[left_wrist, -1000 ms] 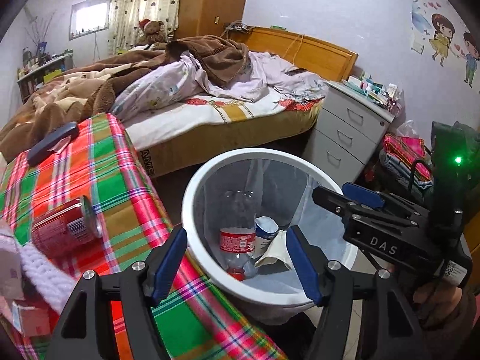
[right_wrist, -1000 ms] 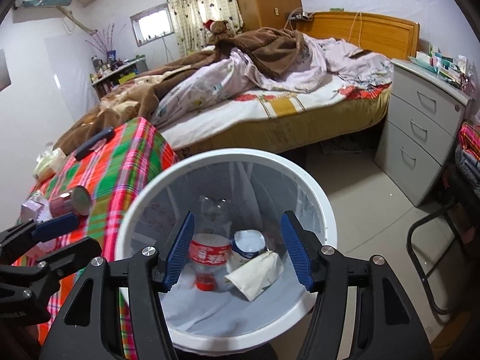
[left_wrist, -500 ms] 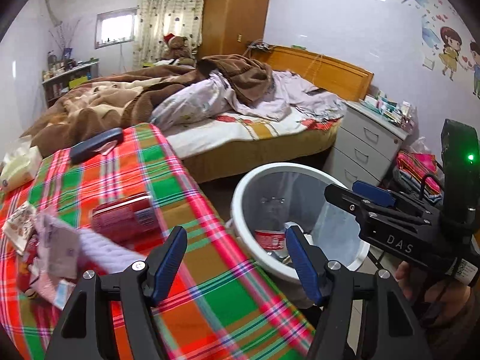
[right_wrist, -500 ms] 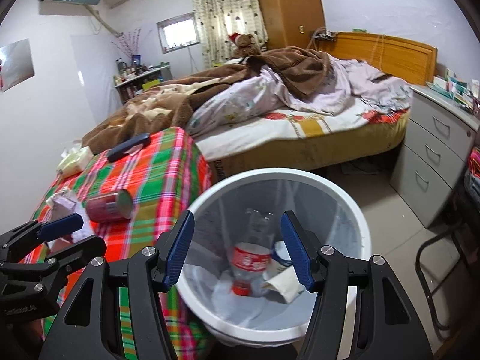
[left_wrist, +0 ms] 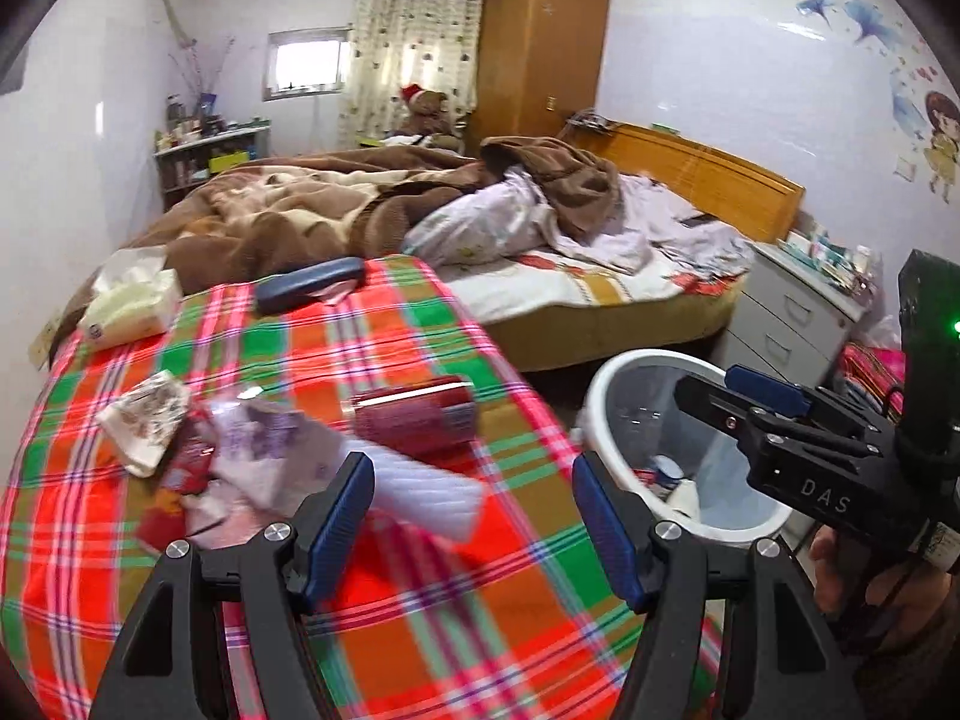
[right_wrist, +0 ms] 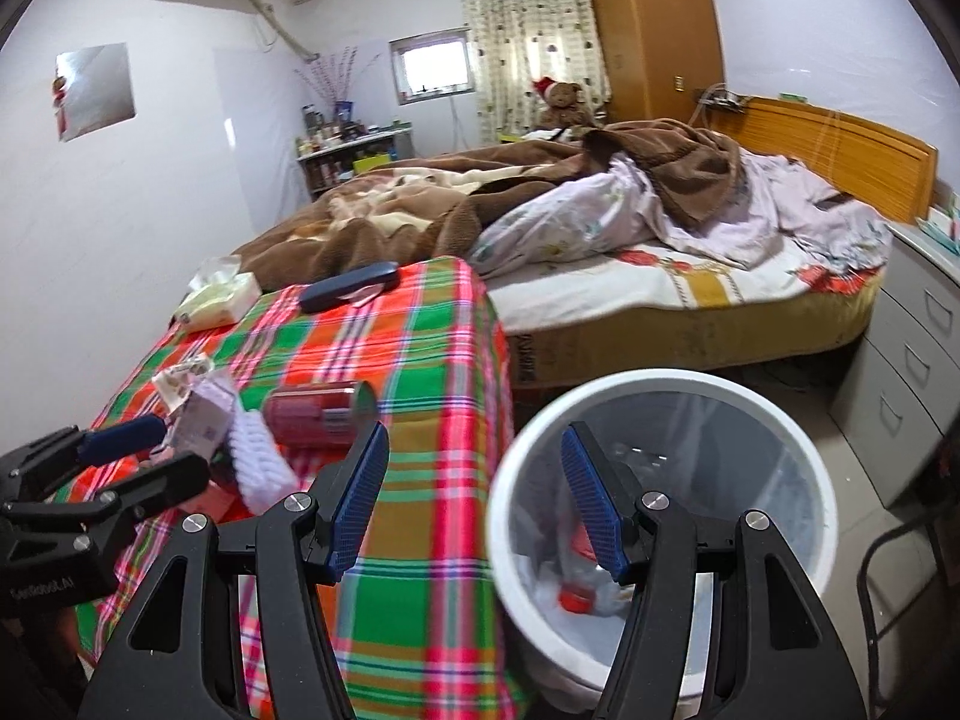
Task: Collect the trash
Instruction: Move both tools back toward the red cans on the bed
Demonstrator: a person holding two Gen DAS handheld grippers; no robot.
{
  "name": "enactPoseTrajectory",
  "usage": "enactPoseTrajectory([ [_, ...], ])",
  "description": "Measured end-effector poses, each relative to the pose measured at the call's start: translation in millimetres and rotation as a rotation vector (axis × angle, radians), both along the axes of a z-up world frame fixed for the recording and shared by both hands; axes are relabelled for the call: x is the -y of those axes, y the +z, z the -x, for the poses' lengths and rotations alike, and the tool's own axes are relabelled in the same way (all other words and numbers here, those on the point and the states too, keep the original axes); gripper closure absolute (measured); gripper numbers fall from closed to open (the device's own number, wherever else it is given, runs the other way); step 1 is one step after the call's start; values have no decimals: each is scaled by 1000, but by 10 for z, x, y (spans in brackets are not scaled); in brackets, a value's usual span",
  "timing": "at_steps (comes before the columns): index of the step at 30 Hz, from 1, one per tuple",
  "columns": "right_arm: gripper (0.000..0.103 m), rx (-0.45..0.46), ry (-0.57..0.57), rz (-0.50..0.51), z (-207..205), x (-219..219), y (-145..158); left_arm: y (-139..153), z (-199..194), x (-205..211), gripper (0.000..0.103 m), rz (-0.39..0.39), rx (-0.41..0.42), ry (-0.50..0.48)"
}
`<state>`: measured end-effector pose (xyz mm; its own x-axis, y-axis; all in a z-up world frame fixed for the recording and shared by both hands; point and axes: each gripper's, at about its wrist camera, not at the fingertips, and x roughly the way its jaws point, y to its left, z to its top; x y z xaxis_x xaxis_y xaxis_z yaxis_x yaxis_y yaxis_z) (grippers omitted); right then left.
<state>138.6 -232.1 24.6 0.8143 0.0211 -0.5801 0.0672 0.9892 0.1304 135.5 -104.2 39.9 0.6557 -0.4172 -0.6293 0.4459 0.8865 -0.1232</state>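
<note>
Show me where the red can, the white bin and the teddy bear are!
Red can (right_wrist: 318,414), right wrist view, on its side wall.
White bin (right_wrist: 600,387), right wrist view, on its rim.
Teddy bear (right_wrist: 564,102), right wrist view, on its head.

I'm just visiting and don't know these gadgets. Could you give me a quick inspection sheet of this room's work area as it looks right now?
Surface: plaid tablecloth covers the table.
Job's things: red can lying on its side, crumpled wrappers, white trash bin beside the table, holding a bottle and scraps.
Clutter: tissue pack, dark case, white knitted cloth.
Grippers: left gripper and right gripper both open, holding nothing.
Cables: nothing seen.
Surroundings: unmade bed, grey drawers, wardrobe.
</note>
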Motion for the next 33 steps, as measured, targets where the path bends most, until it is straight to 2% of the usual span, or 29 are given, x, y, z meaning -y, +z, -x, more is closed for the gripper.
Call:
enactPoseTrajectory([
  [9,41,-22,101,28,-223,-341,-51,-12,-155,-634,35,25,-12,132],
  [18,41,-56,185,60,-609,-585,-144,-197,-362,-1288,35,8,-53,272],
  [23,41,-74,229,58,-799,-655,-165,-331,-506,-1503,35,8,-94,297],
  [27,41,-99,302,112,-934,-814,-223,-456,-611,-1572,35,-1,-126,285],
  [33,41,-163,380,123,-1041,-879,-336,-569,-774,-1550,35,-20,-158,236],
])
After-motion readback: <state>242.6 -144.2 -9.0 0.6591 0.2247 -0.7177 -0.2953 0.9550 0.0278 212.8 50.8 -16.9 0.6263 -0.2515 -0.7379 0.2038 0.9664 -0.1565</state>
